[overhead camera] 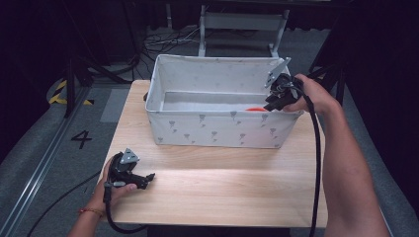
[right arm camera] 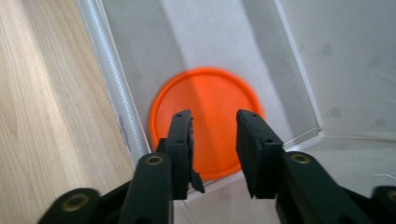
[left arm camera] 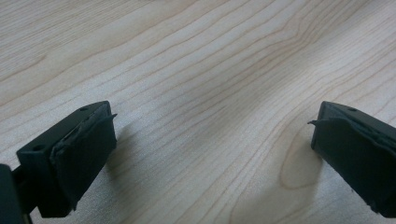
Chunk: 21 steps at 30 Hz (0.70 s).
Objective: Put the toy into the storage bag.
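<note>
The right tongs hang released over an orange disc lying in the white box. The left tongs rest spread wide on the bench.

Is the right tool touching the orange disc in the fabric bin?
Apart. In the right gripper view the right tool hangs above the orange disc, which lies flat on the bin's floor; jaws parted, nothing between them.

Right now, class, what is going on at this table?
A person works with a gripper in each hand. The right gripper hangs over the near right corner of a white fabric bin, its jaws apart above an orange disc lying flat on the bin's floor, not gripping it. The left gripper rests open over the bare wooden table.
</note>
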Motion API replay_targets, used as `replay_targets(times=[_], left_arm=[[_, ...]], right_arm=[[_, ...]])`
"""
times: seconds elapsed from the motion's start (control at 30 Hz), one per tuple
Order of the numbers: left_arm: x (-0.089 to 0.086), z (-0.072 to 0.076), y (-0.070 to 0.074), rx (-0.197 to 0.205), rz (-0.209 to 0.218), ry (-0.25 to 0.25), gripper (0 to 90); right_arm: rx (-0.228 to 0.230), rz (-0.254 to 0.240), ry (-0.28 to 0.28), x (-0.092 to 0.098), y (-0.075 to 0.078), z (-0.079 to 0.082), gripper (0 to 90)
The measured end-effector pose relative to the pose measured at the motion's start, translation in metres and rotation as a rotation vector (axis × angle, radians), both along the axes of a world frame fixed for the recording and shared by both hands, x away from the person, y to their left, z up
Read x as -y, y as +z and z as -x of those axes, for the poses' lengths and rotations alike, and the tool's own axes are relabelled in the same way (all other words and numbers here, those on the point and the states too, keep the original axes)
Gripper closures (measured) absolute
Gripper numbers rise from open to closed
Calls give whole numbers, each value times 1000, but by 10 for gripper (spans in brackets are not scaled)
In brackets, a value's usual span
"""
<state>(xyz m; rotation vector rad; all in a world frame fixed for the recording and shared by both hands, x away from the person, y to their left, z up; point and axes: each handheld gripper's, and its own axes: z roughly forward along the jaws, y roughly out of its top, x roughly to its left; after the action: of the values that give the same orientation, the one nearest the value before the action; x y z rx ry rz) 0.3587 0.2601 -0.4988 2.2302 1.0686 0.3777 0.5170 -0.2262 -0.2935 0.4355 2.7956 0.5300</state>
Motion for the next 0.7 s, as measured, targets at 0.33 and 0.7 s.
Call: replay_targets(times=[0.33, 0.7], left_arm=[[0, 0, 0, 0, 0, 0, 3], [0, 0, 0, 0, 0, 0, 3]], right_arm=[[129, -204, -125, 20, 16, 22, 368], [227, -342, -226, 40, 23, 47, 266]])
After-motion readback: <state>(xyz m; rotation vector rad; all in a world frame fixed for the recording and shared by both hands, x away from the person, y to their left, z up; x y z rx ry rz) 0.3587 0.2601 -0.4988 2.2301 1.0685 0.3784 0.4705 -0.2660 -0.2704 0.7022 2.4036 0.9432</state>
